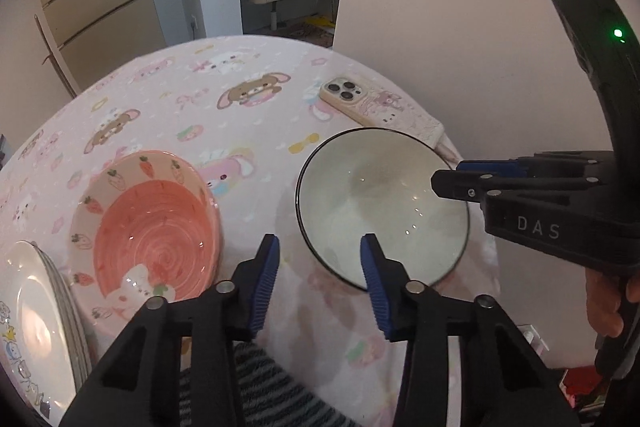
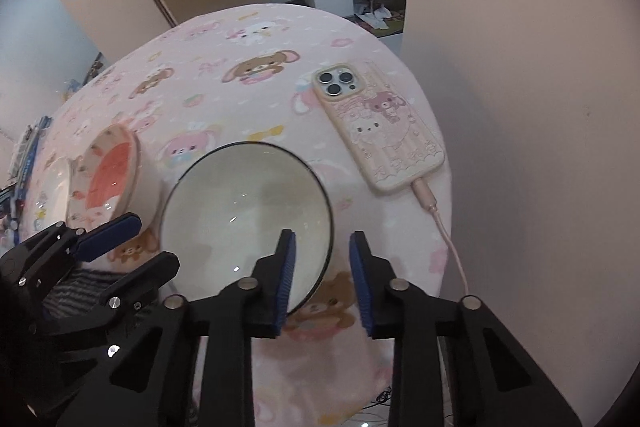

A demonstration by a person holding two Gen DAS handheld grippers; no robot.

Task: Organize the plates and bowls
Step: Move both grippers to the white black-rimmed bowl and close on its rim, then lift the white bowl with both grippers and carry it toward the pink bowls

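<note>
A white bowl with a thin black rim (image 1: 380, 203) (image 2: 240, 203) stands near the front of the pink cartoon tablecloth (image 1: 200, 99). My right gripper (image 2: 322, 241) (image 1: 446, 175) is open and straddles the bowl's right rim, one pad over the inside and one outside, with a gap showing. My left gripper (image 1: 320, 241) (image 2: 156, 241) is open at the bowl's near-left rim, with nothing gripped. To the left stands a pink bowl with a strawberry pattern (image 1: 156, 227) (image 2: 108, 179). Beside it is a stack of white plates (image 1: 36, 319).
A phone in a pink case (image 1: 368, 103) (image 2: 380, 123) lies at the table's right, and its charging cable (image 2: 444, 227) trails off the front edge. A pale wall rises just right of the table. A grey striped fabric (image 1: 272, 387) shows below the front edge. A hand (image 1: 604, 307) holds the right gripper.
</note>
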